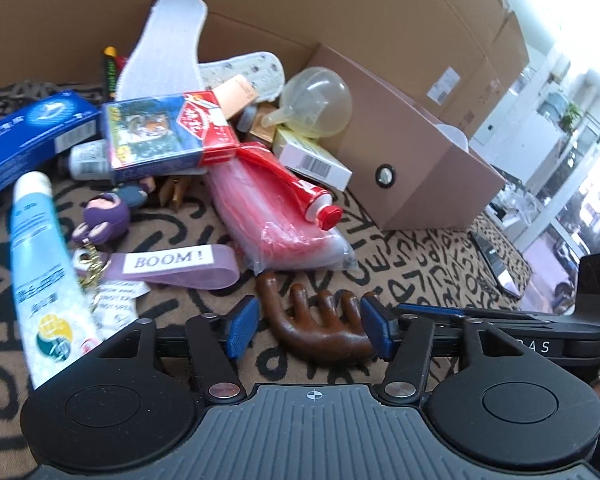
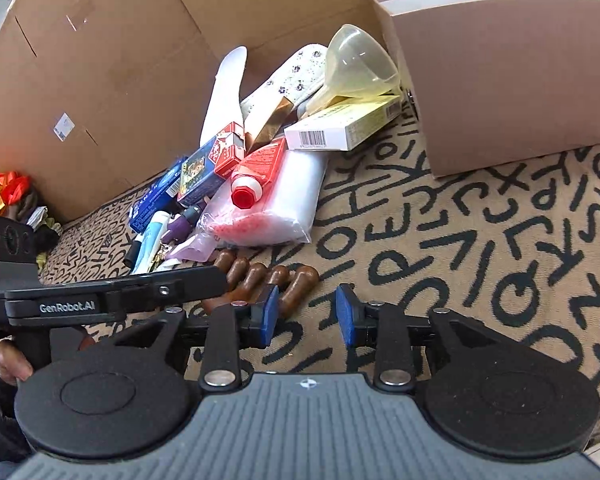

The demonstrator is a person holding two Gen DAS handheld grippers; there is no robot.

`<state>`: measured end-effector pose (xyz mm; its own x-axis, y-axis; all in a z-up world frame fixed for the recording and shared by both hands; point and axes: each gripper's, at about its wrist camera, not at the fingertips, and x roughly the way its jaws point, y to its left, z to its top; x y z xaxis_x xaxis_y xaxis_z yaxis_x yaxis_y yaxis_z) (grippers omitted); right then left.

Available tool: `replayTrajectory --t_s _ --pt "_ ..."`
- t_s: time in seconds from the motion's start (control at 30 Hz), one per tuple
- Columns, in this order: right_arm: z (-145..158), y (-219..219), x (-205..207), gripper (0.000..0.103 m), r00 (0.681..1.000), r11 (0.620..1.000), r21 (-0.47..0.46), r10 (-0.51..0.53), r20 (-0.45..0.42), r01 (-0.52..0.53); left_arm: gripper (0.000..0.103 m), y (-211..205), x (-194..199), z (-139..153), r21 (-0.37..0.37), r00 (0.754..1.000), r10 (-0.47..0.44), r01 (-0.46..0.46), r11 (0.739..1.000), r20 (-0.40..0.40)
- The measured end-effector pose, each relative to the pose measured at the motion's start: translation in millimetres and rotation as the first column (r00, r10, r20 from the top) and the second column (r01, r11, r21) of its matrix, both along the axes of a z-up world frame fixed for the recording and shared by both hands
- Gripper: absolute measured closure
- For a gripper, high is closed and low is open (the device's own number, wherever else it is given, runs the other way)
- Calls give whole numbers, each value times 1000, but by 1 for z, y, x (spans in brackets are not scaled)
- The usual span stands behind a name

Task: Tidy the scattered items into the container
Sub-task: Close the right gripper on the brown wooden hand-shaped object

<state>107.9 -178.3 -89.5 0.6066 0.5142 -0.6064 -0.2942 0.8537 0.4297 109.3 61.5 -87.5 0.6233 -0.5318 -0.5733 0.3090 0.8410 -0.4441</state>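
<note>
The left claw (image 1: 308, 328) stands open around a brown wooden hand-shaped piece (image 1: 320, 320) lying on the patterned cloth (image 2: 460, 240); its right pad seems to touch the piece, the left pad stands clear. The right claw (image 2: 307, 314) is open with only cloth between its pads; the piece's fingertips lie just beside its left pad. Ahead of both claws sits the scattered pile, with a red-capped tube (image 1: 300, 192) and a funnel (image 1: 316, 100). The pink box (image 1: 412, 152) stands ahead and right of the left claw.
</note>
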Motion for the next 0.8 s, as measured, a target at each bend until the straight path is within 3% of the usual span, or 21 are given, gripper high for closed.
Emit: replayTrajectory --t_s 0.07,0.27,0.57,0.8 --pt "-1 0 2 67 1000 1000 17 13 -3 -13 49 -3 3 -1 13 1000 -11 11 1000 1" --pt "-5 -5 5 67 1000 998 67 19 -12 -18 59 -1 6 -2 22 1000 -16 16 1000 -2" --pt "-8 -6 11 73 1000 996 84 -2 -15 3 63 2 2 -1 27 1000 -10 10 1000 -8" --pt "-4 -14 5 75 996 995 89 -32 -79 39 63 4 4 -2 8 1000 -3 4 1000 -31"
